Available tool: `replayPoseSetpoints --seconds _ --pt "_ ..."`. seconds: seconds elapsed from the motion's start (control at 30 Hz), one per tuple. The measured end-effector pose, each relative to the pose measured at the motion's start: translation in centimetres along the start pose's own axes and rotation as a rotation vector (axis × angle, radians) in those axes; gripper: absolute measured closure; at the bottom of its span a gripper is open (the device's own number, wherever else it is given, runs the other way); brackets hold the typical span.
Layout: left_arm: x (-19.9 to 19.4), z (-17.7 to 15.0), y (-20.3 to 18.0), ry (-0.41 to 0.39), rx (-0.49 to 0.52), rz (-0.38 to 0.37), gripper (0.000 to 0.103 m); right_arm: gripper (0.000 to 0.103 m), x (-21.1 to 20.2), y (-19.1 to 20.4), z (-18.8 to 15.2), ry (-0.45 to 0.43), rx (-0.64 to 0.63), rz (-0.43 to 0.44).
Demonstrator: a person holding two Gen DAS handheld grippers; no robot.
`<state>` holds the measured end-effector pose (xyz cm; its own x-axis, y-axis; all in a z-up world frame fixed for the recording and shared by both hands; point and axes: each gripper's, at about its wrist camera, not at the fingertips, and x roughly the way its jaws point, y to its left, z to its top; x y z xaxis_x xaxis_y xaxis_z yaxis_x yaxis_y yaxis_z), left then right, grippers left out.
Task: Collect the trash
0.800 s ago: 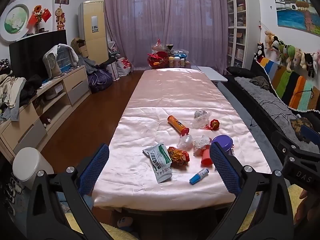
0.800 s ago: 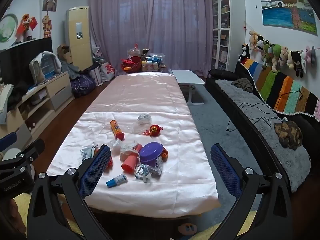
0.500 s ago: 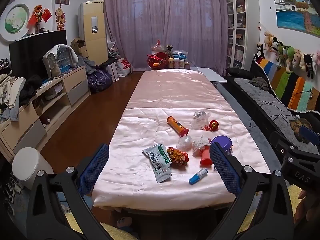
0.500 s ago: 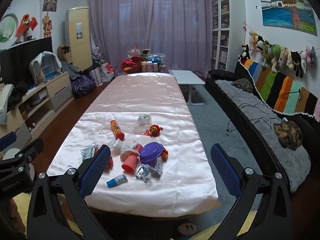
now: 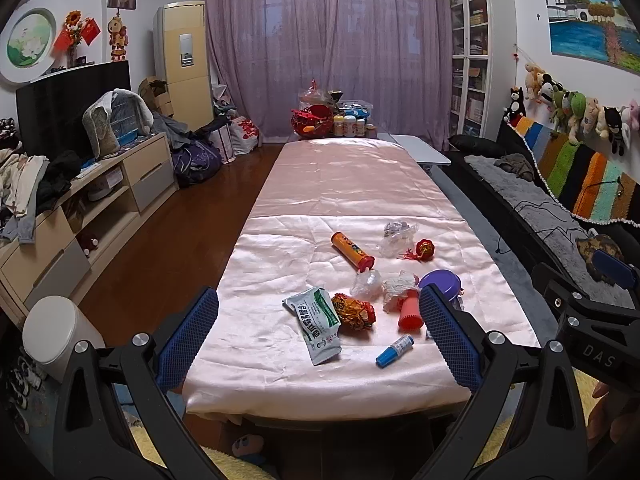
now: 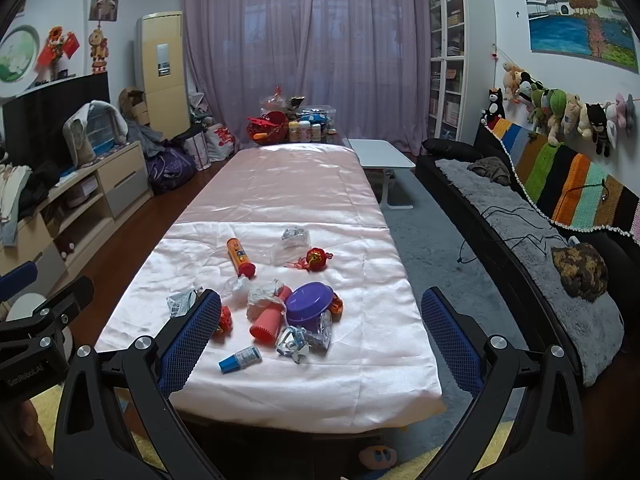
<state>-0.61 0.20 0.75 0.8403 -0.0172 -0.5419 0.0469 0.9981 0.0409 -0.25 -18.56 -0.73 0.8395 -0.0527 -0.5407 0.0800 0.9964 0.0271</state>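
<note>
- Ahead of the fingers (image 5: 448, 336), knurled blue rubber pads, the worktop (image 5: 352, 184) wears glossy pink satin cloth.
- Between them: crinkled foil wrapper (image 5: 354, 312), clear crumpled plastic (image 5: 367, 283), smooth purple plastic bowl (image 6: 310, 304).
- Left: polished wooden floor (image 5: 160, 248).

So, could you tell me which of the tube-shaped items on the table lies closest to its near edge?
The small blue-capped tube, lying alone nearest the near edge; the orange tube and the red cup both lie farther back.

Purple curtains (image 5: 332, 48), wooden floor (image 5: 168, 240)
</note>
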Motion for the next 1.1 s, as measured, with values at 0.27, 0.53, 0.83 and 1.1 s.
replayPoseSetpoints --seconds 0.27,0.53,0.83,1.1 --pt "0.2 -0.2 -0.1 0.002 0.002 0.0 0.008 0.003 0.2 0.0 -0.2 -0.001 -0.001 0.001" --pt "0.4 -0.3 -0.1 0.003 0.001 0.002 0.008 0.003 0.2 0.1 -0.3 0.0 -0.002 0.003" --pt "0.8 -0.8 -0.2 0.004 0.002 -0.001 0.008 0.003 0.2 0.1 -0.3 0.001 -0.002 0.003" --pt "1.0 -1.3 -0.3 0.005 0.0 -0.001 0.008 0.003 0.4 0.2 -0.6 0.002 0.002 0.002"
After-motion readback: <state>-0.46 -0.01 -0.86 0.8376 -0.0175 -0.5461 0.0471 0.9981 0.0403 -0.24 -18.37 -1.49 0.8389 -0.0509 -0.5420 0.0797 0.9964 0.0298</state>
